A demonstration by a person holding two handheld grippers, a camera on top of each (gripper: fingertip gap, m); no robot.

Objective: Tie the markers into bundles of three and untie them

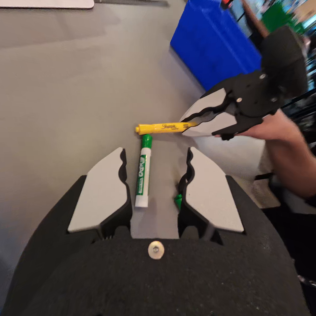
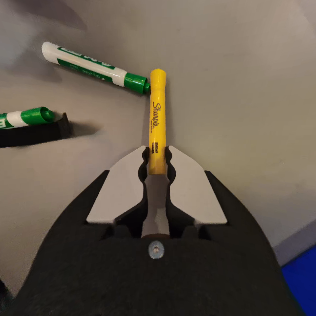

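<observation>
Your right gripper (image 2: 157,158) clamps rear end of yellow highlighter (image 2: 157,109), one only, lying on grey table (image 2: 230,85). Your left gripper (image 1: 156,164) jaws apart, straddling one green-capped whiteboard marker (image 1: 143,172); its cap touches highlighter's cap. Second green marker (image 2: 25,118) sits against left gripper's right finger. Three pens total, unbundled. Blue bin (image 1: 212,47) past table edge, contents unseen. Printed labels on barrels.

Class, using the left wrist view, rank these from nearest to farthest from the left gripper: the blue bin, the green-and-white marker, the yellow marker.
1. The green-and-white marker lies on the table between the open fingers of the left gripper.
2. The yellow marker lies crosswise just beyond the fingertips, held by the right gripper.
3. The blue bin stands farthest, at the upper right.
</observation>
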